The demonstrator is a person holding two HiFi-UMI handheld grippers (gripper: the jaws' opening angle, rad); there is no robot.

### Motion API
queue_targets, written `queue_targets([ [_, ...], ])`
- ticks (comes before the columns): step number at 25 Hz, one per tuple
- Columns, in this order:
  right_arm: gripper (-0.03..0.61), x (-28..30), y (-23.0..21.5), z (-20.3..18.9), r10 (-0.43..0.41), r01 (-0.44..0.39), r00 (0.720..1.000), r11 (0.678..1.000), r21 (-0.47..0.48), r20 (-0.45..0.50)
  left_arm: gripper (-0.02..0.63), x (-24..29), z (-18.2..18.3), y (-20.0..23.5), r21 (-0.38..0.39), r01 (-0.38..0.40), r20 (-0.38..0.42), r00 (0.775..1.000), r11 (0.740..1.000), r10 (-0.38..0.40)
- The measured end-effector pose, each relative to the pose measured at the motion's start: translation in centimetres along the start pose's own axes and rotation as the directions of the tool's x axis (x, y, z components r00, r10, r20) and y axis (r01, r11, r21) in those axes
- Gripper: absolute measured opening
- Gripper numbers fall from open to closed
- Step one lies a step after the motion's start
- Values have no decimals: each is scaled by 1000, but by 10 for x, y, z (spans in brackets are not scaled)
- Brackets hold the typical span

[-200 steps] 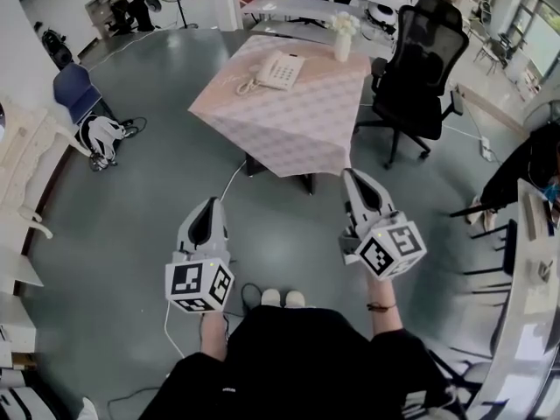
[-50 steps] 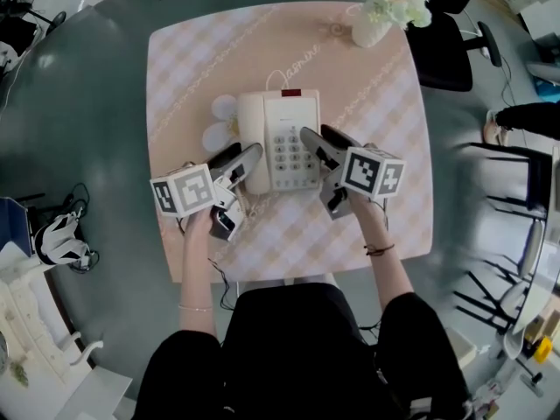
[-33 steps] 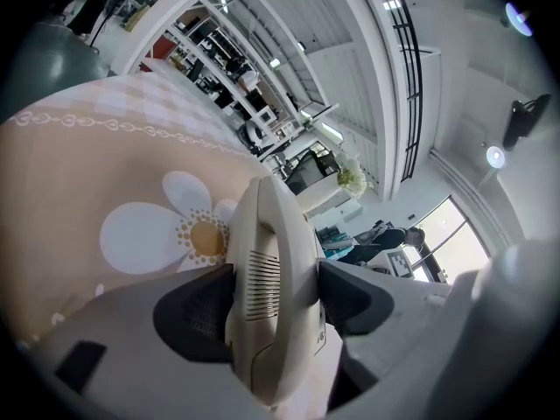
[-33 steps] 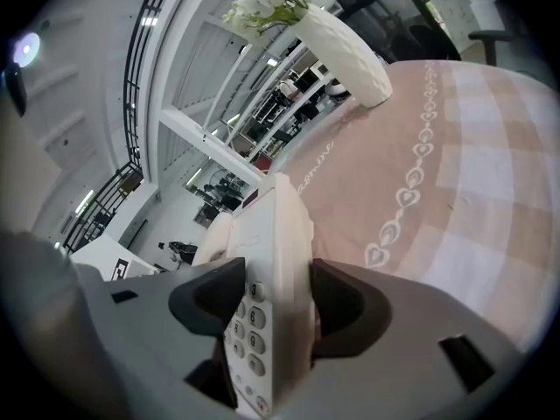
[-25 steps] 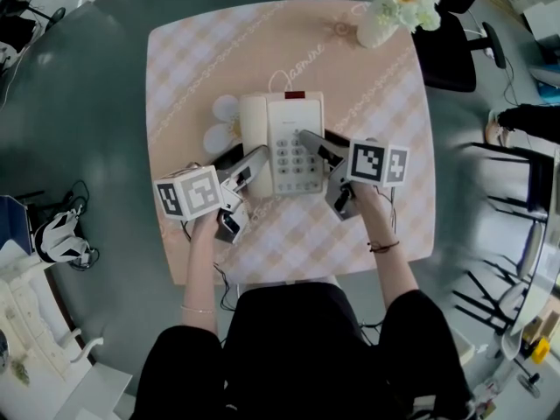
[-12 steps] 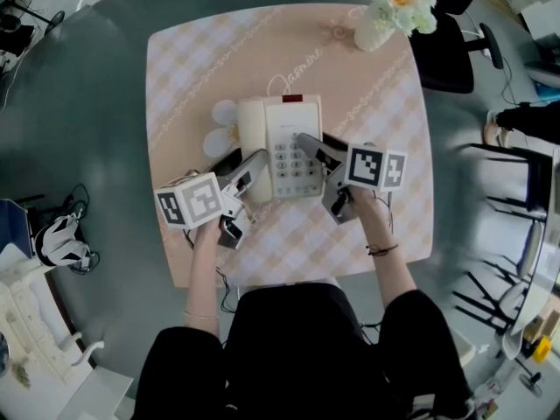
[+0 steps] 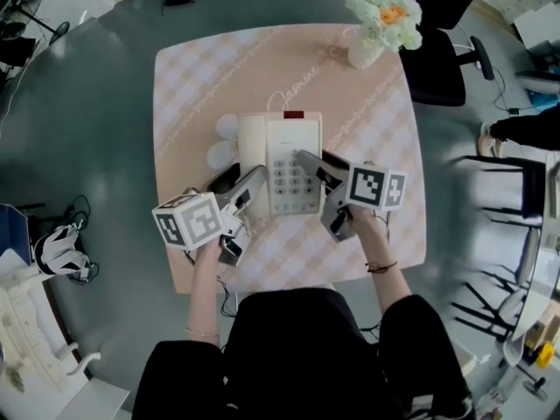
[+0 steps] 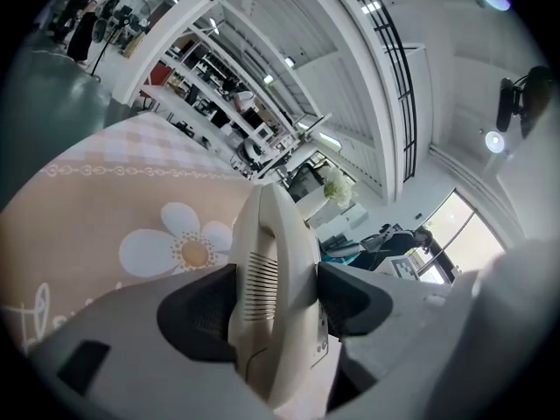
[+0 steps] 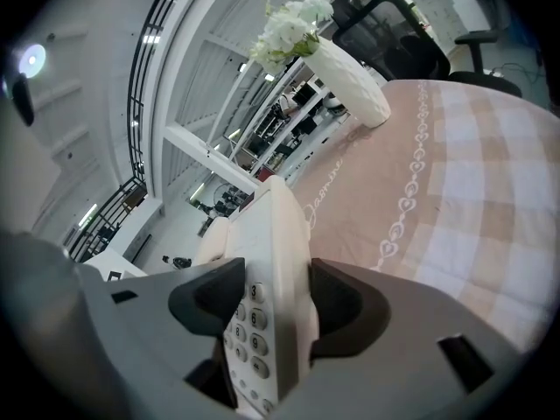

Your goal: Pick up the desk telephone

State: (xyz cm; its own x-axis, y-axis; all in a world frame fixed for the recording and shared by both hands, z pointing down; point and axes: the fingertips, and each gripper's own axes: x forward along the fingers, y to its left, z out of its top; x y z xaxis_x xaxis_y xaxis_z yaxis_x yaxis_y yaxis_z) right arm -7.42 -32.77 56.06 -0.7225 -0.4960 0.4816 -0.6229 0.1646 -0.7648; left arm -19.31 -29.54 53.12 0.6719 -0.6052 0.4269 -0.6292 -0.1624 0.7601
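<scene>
Both claws clamp the desk telephone (image 7: 284,160), left claw (image 8: 273,297) on handset (image 8: 267,234), right claw (image 9: 267,309) on base (image 9: 284,234); uneven lift cld unseat handset

Script on the cloth, digits on the keys

The checked cloth (image 7: 367,147) over the worktop carries the cursive word "Jasmine", seen in the head view beyond the desk telephone (image 7: 293,160). A "3" is legible on its keypad in the right gripper view; the other key digits are too small to read.
</scene>
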Motion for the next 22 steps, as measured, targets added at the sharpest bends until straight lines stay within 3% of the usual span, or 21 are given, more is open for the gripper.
queue_targets([
  [22, 222, -78, 78, 7, 41, -32, 995, 994, -101, 88, 284, -67, 2, -83, 66, 40, 110, 993, 997, -48],
])
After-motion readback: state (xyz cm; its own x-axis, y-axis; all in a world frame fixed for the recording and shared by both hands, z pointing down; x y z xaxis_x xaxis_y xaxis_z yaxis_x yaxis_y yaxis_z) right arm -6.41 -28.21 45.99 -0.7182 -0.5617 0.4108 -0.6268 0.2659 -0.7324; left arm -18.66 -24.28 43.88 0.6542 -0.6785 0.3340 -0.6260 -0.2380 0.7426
